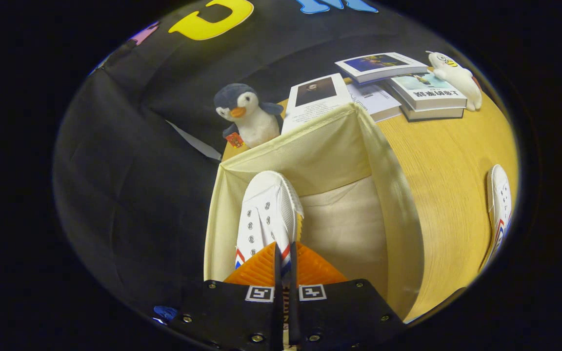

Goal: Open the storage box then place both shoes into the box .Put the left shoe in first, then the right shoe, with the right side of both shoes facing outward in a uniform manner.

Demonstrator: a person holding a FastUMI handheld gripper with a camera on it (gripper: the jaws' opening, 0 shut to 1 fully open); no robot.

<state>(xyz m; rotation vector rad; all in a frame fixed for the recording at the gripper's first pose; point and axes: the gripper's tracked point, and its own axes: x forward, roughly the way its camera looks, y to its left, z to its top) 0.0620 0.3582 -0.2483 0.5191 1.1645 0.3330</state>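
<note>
Gripper [285, 258] fingers pinched tight on heel of a shoe [267, 214], held toe-down inside the open box [398, 195] vs. 2nd shoe [499, 204] on table right of box; IMO lower it to box floor along left wall before letting go.

No readable text, book [430, 92] print illegible

— How was the gripper [285, 261] set?
— Tilted downward, its two fingers [260, 269] drawn nearly together, only a thin gap left between them.
— Holding anything?
— Yes. Both fingers pressed on the shoe [267, 214], clamped at its heel end, the toe pointing away ahead of them.
</note>
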